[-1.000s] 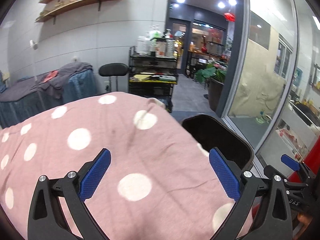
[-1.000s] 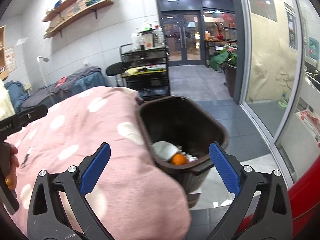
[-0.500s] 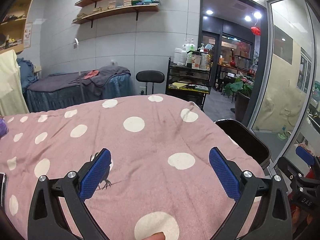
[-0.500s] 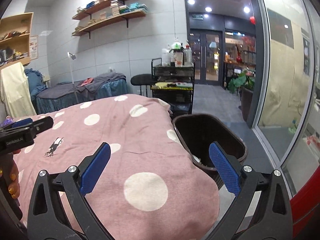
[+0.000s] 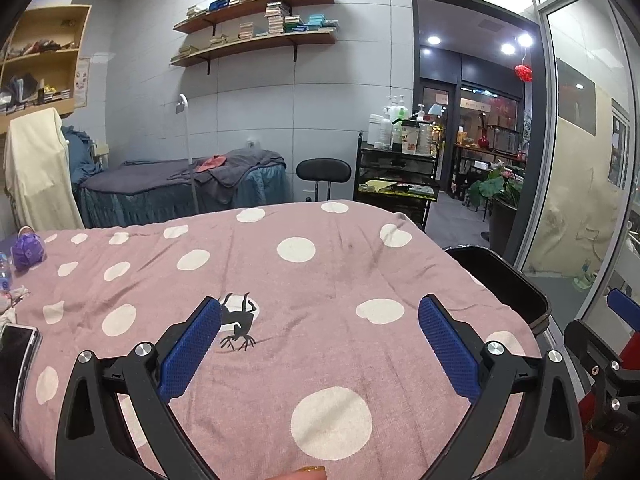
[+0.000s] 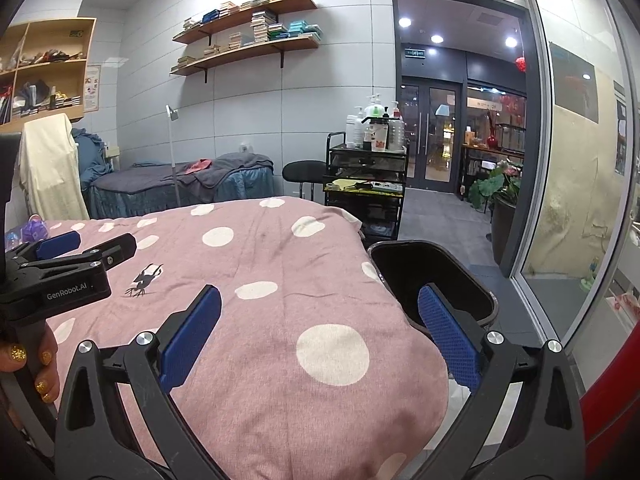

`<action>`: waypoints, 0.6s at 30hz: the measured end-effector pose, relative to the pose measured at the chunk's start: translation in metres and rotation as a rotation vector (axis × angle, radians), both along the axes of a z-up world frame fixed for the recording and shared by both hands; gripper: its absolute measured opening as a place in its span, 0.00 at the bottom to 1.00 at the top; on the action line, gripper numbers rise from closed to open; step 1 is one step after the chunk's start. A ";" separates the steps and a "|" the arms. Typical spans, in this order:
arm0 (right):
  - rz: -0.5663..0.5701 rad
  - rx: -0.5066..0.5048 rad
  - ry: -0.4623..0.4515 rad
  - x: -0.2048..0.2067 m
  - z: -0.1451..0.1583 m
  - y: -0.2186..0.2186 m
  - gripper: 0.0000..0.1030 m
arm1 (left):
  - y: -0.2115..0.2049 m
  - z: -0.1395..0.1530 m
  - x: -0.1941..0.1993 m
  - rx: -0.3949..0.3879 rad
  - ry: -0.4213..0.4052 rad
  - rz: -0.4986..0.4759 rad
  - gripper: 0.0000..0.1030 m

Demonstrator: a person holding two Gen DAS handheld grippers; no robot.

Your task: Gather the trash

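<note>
The bed (image 5: 320,320) is taking up most of both views, pink cover with white dots all over it, and everything else is sitting somewhere around it. Off the bed's right edge, touching it, the dark bin (image 6: 436,280) is standing upright with its mouth open; can't see what's inside from these angles.

Both grippers are hanging over the near end of the bed. The left gripper (image 5: 320,344) is sitting with its blue pads spread wide and nothing between them, pointing across the middle of the bed. The right gripper (image 6: 320,332) is spread just as wide, also empty, hovering over the bed's right corner, with its right pad lining up in front of the bin's rim.

The trash is lying way over at the bed's far left edge, well apart from both grippers: a purple bag (image 5: 27,250), a small bottle (image 5: 3,272) beside it, and some crumpled white bits (image 5: 12,296) nearer. A phone (image 5: 16,360) is lying at the bed's near left edge. A black bug print (image 5: 238,326) is showing mid-bed, just past the left gripper's left pad.
</note>
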State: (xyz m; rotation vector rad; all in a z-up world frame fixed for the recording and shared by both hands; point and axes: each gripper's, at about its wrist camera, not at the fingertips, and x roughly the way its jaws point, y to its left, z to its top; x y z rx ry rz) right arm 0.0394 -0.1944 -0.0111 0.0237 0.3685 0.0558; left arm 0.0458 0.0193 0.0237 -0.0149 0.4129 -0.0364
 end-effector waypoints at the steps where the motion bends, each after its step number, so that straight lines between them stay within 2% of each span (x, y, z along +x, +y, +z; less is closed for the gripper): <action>1: 0.002 -0.003 0.001 -0.001 0.000 0.001 0.94 | -0.001 0.000 -0.001 -0.003 0.001 -0.004 0.94; 18: -0.019 0.015 0.001 -0.002 -0.002 -0.002 0.94 | 0.000 0.001 -0.005 -0.009 -0.013 0.003 0.94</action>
